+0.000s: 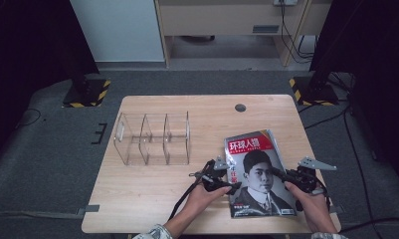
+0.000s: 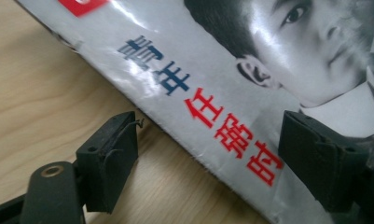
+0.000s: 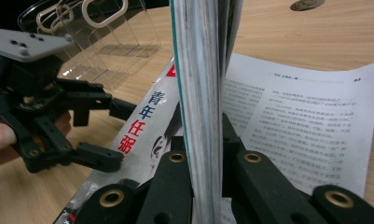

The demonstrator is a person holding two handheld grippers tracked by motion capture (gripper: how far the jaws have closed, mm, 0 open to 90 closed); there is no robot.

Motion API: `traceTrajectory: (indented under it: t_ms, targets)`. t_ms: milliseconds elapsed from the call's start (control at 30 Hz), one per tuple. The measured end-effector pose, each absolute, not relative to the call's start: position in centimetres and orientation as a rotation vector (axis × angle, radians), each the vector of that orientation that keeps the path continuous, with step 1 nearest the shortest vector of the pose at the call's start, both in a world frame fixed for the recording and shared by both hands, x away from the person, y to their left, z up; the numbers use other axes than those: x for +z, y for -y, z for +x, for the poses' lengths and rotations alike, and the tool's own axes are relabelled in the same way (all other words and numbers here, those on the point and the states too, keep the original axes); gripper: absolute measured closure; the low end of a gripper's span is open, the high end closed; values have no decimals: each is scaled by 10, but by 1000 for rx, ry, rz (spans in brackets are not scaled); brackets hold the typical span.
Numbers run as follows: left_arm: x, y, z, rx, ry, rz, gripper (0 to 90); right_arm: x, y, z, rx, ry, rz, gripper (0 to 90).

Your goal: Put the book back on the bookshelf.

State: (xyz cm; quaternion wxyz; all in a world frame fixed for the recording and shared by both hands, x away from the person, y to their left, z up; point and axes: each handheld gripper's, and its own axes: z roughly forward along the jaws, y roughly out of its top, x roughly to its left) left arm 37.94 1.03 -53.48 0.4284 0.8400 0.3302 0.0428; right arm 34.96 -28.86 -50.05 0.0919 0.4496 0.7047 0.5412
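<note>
Magazine [image 1: 259, 172] is lying on the near right part of the bench [image 1: 152, 196], cover up, spine edge toward the left tool. In the right tool view its page block [image 3: 201, 93] is standing edge-on between that tool's jaws, with an inner text page [image 3: 296, 121] fanning out flat on the bench beside it.

Right tool [image 1: 286, 175] is gripping the magazine's right edge: jaws are closing tight on a thick sheaf of pages, so it has hold of most of the block, not the whole thing. Left tool [image 1: 226, 185] is sitting at the spine edge [image 2: 175, 135] with jaws wide apart, one jaw over bare wood and the other over the cover, holding nothing.

Handling, as a judgement: thin glossy paper, light, floppy, slick. It is likely sagging and fanning if lifted from one edge; loose pages are already slipping out. Best hold looks like the spine, where the pages are bound, with the second tool steadying the open edge. Glare on the cover is suggesting poor grip.

Clear three-slot organizer [image 1: 152, 138] is standing well apart at the bench's left-centre, looking empty. A cable hole [image 1: 240, 107] is showing near the far edge.
</note>
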Motion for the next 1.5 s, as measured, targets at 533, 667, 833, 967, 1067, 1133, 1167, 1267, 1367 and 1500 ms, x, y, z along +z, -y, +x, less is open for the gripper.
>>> traceTrajectory:
  t_ms: [533, 667, 833, 967, 1067, 1133, 1167, 1267, 1367, 1500]
  targets:
    - [-534, -4, 374, 240, -784, 2148, 383, -520, 274, 357, 1198, -2236, 1326, 740]
    - [-534, -3, 372, 253, -780, 2150, 405, -522, 274, 356, 1009, -2199, 1329, 382]
    - [-534, -4, 373, 243, -774, 2151, 424, -525, 294, 362, 963, -2067, 1489, 205]
    - [-533, -4, 373, 227, -758, 2148, 452, -528, 293, 363, 988, -2091, 1490, 231]
    - [-532, -4, 372, 222, -756, 2146, 451, -530, 287, 363, 988, -2119, 1492, 248]
    - [-531, -3, 371, 211, -752, 2151, 424, -531, 285, 363, 973, -2136, 1478, 228]
    - [-530, -1, 372, 193, -756, 2144, 399, -532, 283, 364, 959, -2140, 1469, 235]
    - [-528, 1, 375, 184, -758, 2137, 335, -532, 283, 364, 967, -2135, 1464, 240]
    - [-524, 9, 384, 171, -769, 2143, 268, -535, 284, 364, 984, -2123, 1433, 243]
    - [-519, 19, 396, 187, -739, 2175, 234, -536, 284, 363, 999, -2122, 1423, 245]
